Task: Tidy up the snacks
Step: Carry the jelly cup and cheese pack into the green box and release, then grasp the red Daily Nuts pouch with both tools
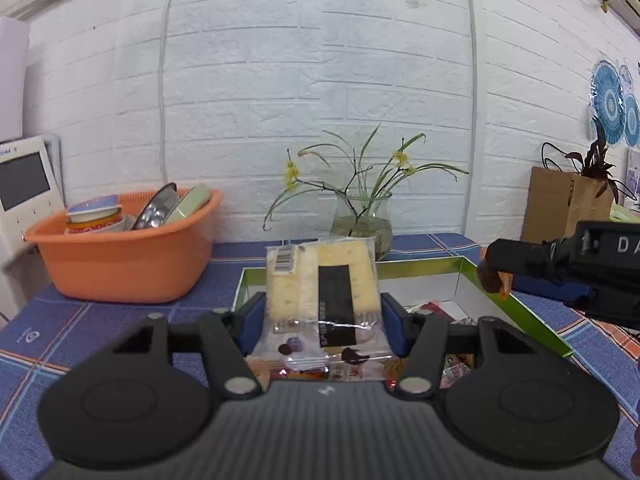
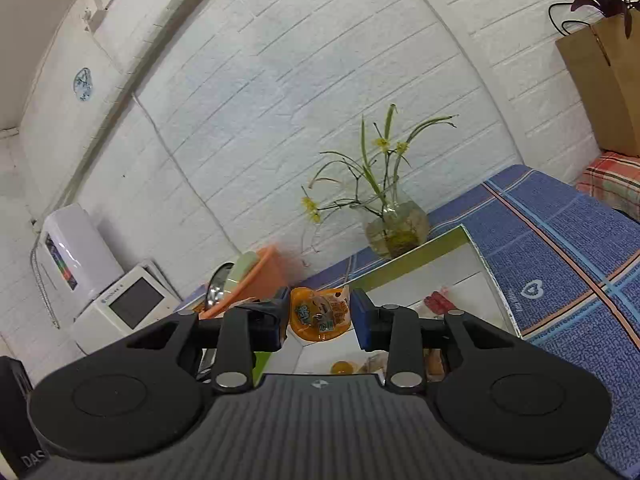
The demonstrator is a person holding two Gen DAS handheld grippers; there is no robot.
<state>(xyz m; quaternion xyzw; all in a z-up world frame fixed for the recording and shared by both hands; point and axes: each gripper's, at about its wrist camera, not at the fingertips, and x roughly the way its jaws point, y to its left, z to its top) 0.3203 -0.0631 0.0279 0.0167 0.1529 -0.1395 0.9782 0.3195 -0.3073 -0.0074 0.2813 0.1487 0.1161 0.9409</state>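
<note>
My left gripper (image 1: 322, 312) is shut on a clear packet of pale crackers (image 1: 316, 280) with a black label, held upright over the near end of the green-rimmed white box (image 1: 520, 312). My right gripper (image 2: 319, 314) is shut on a small orange snack packet (image 2: 320, 314) and holds it above the same box (image 2: 424, 250). The right gripper also shows in the left wrist view (image 1: 496, 276), at the box's right rim, with the orange packet at its tip. Several wrapped snacks (image 1: 432, 308) lie inside the box.
An orange basin (image 1: 120, 256) with bowls and lids stands at the left on the blue plaid tablecloth (image 1: 100, 320). A glass vase with flowers (image 1: 362, 228) is behind the box. A brown paper bag (image 1: 560, 204) stands at the right. White appliances (image 2: 120, 308) stand left.
</note>
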